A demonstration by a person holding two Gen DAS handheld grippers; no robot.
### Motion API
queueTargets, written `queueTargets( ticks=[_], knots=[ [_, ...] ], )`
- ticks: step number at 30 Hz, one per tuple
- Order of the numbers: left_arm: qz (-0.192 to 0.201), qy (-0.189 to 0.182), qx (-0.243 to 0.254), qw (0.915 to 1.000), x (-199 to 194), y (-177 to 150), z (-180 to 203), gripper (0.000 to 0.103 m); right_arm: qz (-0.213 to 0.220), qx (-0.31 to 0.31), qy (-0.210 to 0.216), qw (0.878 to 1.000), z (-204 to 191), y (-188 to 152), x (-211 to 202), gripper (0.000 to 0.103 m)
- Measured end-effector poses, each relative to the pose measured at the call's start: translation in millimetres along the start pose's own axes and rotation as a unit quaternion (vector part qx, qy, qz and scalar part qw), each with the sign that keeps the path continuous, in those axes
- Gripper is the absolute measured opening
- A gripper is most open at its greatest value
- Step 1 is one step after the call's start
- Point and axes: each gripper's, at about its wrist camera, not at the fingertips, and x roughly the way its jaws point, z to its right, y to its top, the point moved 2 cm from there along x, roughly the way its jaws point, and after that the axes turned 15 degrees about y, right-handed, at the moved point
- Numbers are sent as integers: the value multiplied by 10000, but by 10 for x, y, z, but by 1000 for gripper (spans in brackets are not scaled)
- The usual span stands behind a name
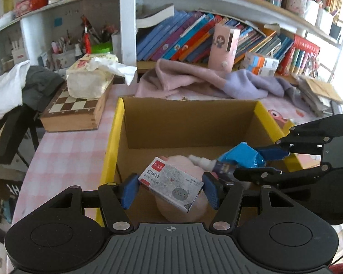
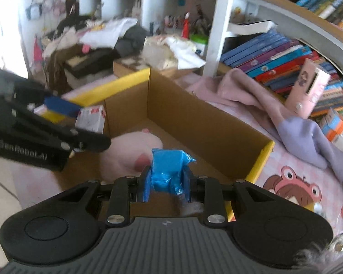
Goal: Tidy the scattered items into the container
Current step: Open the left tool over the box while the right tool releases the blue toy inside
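Note:
My left gripper (image 1: 170, 190) is shut on a grey-white staples box (image 1: 171, 181) with a cat drawing and a red label, tilted above the open cardboard box (image 1: 112, 146) with yellow rims. Inside the cardboard box lie a pink plush toy (image 1: 185, 207) and a small white bottle (image 1: 201, 161). From the right, my right gripper (image 1: 258, 162) reaches over the box, shut on a crumpled blue packet (image 1: 242, 156). The right wrist view shows the blue packet (image 2: 169, 171) pinched in that gripper (image 2: 167, 180) above the cardboard box (image 2: 194, 118) and the plush toy (image 2: 130, 153); the left gripper (image 2: 64, 114) carries the staples box (image 2: 91, 118).
A chessboard case (image 1: 73, 114) with a tissue pack (image 1: 91, 80) on top lies left of the box on the pink checked table cover (image 1: 64, 159). A pink and purple cloth (image 1: 205, 82) is heaped behind the box. Bookshelves (image 1: 194, 38) stand at the back, and a pink case (image 1: 224, 48) leans there.

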Motion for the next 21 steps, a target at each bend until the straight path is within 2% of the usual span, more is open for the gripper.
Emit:
queueTargets(
  ticks=[6,10,14,16,21],
  knots=[
    [-21,-93,403,9991,261,296,82,60,-353,-279,-54,9990,187,113,260,26],
    [-431,-195,646,9968,600,425,210,60,-704,-526,-26,9961,297,194,461,26],
    [-577,-84,1339,9893,773,409,397,60,-1045,-752,65,9917,372,235,645,26],
    [-706,-130,1346,9883,828,405,424,60,-1174,-781,131,9899,391,233,715,26],
    [-750,-129,1363,9877,855,394,426,61,-1294,-845,208,9878,389,242,767,26]
  ],
)
